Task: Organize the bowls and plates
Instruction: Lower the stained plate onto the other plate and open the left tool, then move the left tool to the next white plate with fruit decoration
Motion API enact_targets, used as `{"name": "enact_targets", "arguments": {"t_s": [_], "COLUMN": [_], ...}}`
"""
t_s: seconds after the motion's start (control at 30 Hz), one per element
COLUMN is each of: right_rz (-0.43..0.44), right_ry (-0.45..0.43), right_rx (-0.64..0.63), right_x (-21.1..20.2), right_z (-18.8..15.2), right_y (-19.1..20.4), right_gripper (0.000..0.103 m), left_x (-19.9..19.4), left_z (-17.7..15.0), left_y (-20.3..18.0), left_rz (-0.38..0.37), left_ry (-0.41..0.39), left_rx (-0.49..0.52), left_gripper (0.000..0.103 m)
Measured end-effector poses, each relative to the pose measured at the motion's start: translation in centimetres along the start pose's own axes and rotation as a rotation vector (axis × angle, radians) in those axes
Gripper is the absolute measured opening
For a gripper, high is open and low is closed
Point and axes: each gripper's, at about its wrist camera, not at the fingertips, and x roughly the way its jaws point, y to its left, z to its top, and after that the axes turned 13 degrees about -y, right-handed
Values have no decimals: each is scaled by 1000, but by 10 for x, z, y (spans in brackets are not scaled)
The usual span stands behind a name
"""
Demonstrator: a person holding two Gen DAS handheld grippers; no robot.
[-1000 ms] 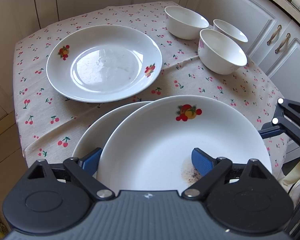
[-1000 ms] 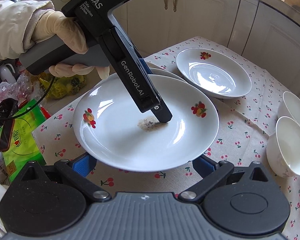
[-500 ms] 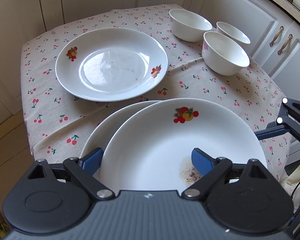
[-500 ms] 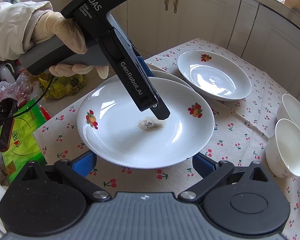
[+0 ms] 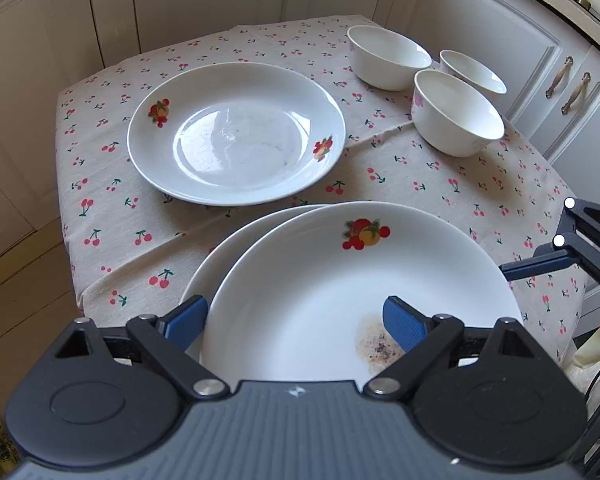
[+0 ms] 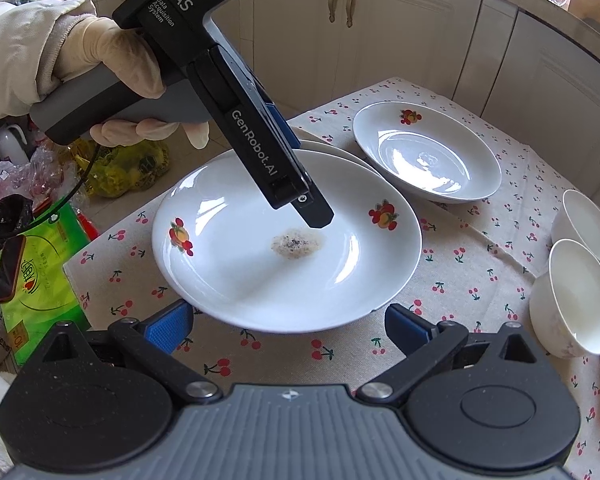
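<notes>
A white plate with a brown stain (image 5: 340, 280) (image 6: 260, 272) lies on a second plate (image 5: 220, 256) (image 6: 332, 150) at the near end of the cherry-print tablecloth (image 5: 440, 184). My left gripper (image 5: 294, 322) straddles its rim. One finger is outside the rim, and the other fingertip (image 6: 316, 216) hovers just above the stain, not pressing. A third plate (image 5: 236, 132) (image 6: 428, 156) lies farther back. Three white bowls (image 5: 456, 112) (image 6: 572, 296) stand together at one corner. My right gripper (image 6: 288, 328) is open and empty at the stained plate's near edge.
White cabinets (image 5: 500, 28) ring the table closely. A gloved hand (image 6: 112, 60) holds the left gripper. Plastic bags and a green pack (image 6: 40, 280) lie on the floor beside the table. One finger (image 5: 540, 261) of the right gripper shows at the table's right edge.
The left gripper's fingertip has risen from right beside the stain to a little above it. The stained plate looks slightly smaller in the right wrist view. The right gripper has held still.
</notes>
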Motion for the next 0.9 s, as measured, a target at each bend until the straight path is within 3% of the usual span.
{"name": "enact_targets", "arguments": {"t_s": [0.6,0.9], "right_rz": [-53,-109], "right_ry": [-45,-105], "right_rx": [71,90], "right_x": [-21,-47], "right_z": [-7,-7], "right_y": [-20,-28], "right_gripper": [103,103], "left_x": [-18,-45], "left_z": [-2,-5], "left_y": [2,-23], "left_rz": [40,37], "left_ry": [-33,-154], "left_rx": [-22,28], "left_gripper": [94,94]}}
